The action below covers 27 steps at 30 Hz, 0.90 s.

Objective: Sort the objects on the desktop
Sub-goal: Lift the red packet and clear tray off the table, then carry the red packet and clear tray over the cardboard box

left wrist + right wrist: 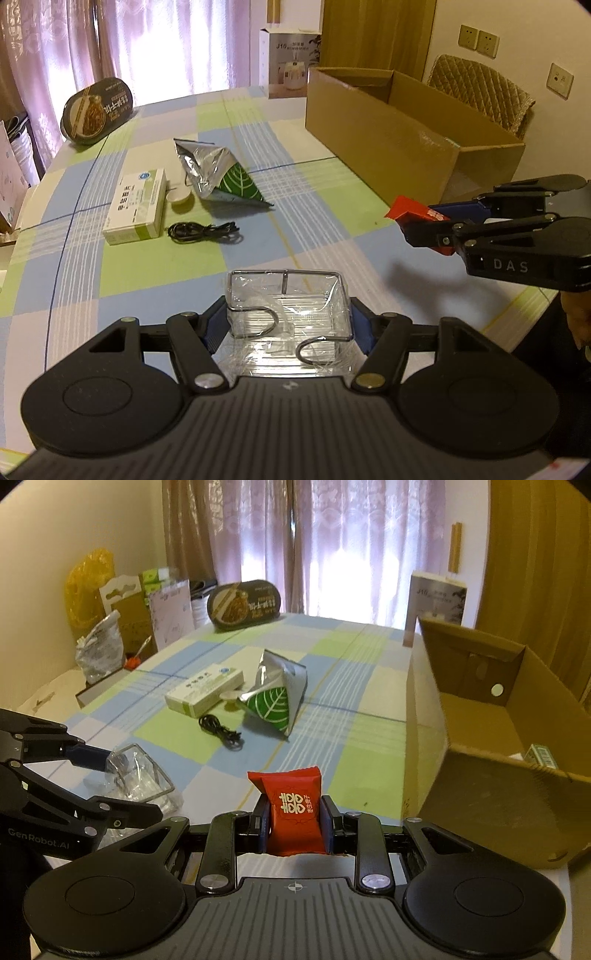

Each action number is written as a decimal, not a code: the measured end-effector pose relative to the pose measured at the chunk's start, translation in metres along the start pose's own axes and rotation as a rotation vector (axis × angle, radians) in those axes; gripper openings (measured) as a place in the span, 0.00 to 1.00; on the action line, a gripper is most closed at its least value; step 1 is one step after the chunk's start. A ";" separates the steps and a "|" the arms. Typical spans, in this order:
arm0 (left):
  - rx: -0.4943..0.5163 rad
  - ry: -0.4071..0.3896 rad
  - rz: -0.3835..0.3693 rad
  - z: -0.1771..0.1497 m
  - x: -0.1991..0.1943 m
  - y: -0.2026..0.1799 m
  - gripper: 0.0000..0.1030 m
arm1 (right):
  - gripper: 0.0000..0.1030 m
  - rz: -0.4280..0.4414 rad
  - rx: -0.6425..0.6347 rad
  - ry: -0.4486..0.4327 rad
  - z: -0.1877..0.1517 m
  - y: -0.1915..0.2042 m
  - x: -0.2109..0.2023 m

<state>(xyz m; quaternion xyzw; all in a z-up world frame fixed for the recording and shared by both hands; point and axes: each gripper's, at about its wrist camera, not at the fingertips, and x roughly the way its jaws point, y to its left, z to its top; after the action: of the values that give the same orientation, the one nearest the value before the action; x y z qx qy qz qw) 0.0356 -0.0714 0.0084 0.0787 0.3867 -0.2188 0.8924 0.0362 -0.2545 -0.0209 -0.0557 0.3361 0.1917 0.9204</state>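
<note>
My left gripper (288, 325) is shut on a clear plastic-wrapped wire rack (288, 306), held just above the checked tablecloth; the same rack (138, 775) shows at the left of the right wrist view. My right gripper (295, 823) is shut on a red snack packet (293, 808) with white characters, seen also as the red packet (410, 212) at the right of the left wrist view. On the table lie a white-green medicine box (136, 206), a silver-green foil bag (218, 173), a black cable (203, 232) and a small white cap (179, 197).
A long open cardboard box (388, 136) stands at the right; inside this cardboard box (480, 716) a small carton (541, 755) lies. A dark noodle bowl (98, 109) and a white appliance carton (288, 62) stand at the far edge. Bags and boxes crowd the left wall (110, 627).
</note>
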 end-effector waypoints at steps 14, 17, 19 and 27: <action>0.061 -0.014 -0.005 0.007 -0.014 -0.026 0.60 | 0.24 -0.027 0.029 -0.057 0.001 -0.017 -0.033; 0.069 -0.014 -0.011 0.009 -0.014 -0.031 0.60 | 0.24 -0.036 0.035 -0.064 0.000 -0.021 -0.039; 0.074 -0.015 -0.017 0.010 -0.014 -0.034 0.60 | 0.24 -0.041 0.040 -0.069 0.000 -0.025 -0.043; 0.081 -0.013 -0.053 0.021 -0.007 -0.045 0.60 | 0.24 -0.073 0.045 -0.096 0.003 -0.037 -0.055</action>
<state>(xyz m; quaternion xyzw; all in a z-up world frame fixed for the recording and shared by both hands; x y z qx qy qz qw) 0.0250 -0.1155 0.0297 0.1031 0.3737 -0.2584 0.8848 0.0140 -0.3055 0.0160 -0.0378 0.2935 0.1528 0.9429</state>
